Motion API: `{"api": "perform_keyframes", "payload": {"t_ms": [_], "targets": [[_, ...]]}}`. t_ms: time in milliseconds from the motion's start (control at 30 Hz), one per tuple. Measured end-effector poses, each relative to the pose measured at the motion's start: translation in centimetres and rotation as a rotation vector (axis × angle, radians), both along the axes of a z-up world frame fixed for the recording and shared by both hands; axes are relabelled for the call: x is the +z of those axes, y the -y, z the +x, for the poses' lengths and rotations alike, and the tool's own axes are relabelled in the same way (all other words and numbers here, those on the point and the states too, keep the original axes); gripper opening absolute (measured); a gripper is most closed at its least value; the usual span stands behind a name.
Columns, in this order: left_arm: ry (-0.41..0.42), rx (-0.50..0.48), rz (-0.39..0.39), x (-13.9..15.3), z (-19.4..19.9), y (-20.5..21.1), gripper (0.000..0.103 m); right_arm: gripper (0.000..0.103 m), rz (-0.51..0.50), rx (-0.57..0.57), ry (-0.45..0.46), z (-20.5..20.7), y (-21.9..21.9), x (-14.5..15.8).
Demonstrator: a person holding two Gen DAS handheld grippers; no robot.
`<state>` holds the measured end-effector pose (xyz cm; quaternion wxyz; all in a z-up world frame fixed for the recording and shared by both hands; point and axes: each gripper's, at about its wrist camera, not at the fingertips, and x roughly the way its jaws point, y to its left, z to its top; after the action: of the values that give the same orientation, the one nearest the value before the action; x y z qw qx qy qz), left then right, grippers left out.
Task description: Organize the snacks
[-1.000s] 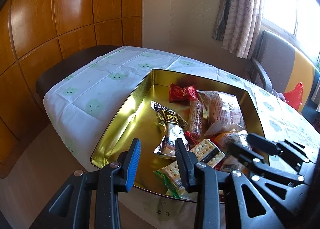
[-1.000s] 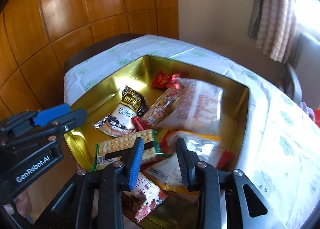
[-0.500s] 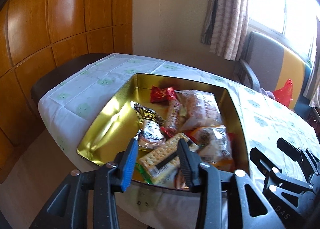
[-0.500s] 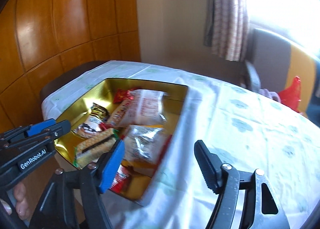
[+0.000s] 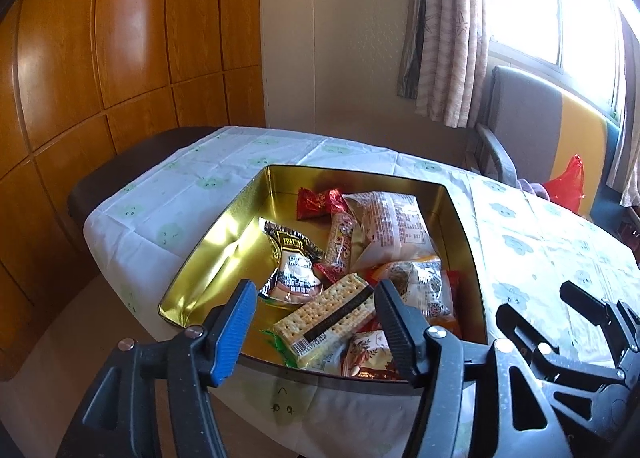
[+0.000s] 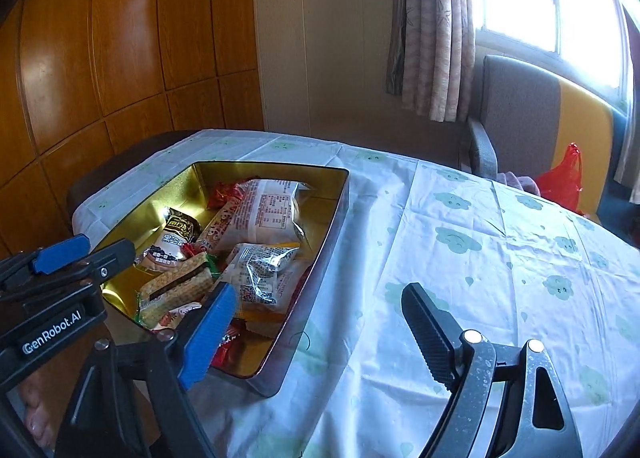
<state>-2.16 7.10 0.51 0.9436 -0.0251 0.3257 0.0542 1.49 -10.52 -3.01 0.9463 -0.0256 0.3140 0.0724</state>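
Left gripper (image 5: 314,308) and right gripper (image 6: 316,312) just opened, nothing grasped; snacks (image 5: 384,225) contained in gold tin (image 5: 208,258) on desk (image 6: 480,258).

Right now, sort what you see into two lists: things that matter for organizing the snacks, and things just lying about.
For the job:
gold tin
cracker pack
red candy packet
large clear bread bag
silver-black pouch
left gripper, open and empty
right gripper, open and empty

Lying about:
red plastic bag
grey chair
curtain
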Motion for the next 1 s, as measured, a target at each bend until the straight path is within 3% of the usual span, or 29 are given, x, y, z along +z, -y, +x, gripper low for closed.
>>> {"api": "perform_keyframes", "payload": {"t_ms": [333,700,1000], "targets": [[0.065,0.046,-0.021,0.8,0.1,-1.3,0.063,0.088,0.001,0.003,0.005,-0.3,-0.1,-0.1],[0.029,0.062,0.028,0.0,0.4,-1.5,0.063,0.089,-0.012,0.018,0.010,-0.5,-0.7,-0.3],[0.031,0.057,0.025,0.1,0.3,-1.4,0.063,0.089,-0.016,0.025,0.013,-0.5,-1.1,-0.4]]}}
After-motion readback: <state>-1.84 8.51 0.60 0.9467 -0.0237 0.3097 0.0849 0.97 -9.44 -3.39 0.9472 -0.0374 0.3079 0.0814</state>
